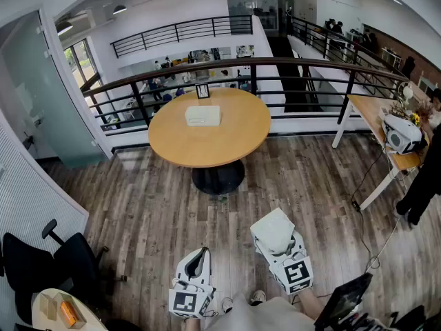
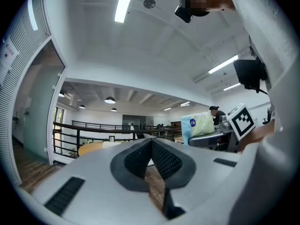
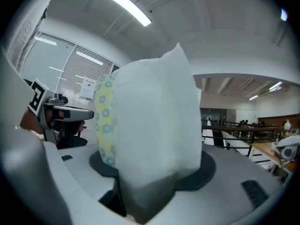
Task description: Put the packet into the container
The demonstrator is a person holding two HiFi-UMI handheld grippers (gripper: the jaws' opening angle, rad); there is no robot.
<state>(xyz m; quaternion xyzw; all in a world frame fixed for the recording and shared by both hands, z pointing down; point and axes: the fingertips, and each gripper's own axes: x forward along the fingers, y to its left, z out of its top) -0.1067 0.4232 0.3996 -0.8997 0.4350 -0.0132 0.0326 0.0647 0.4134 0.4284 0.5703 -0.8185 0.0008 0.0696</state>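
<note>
A white soft packet with a yellow-patterned side sits between the jaws of my right gripper, which is shut on it low in the head view. In the right gripper view the packet fills the middle. My left gripper hangs beside it to the left, jaws shut with nothing between them; its dark pads meet. The packet also shows from the left gripper view. The white container rests on the round wooden table, well ahead of both grippers.
A small black frame stands behind the container. A black railing runs past the table. A black office chair is at the left, a desk with clutter and a person at the right. Wooden floor lies between me and the table.
</note>
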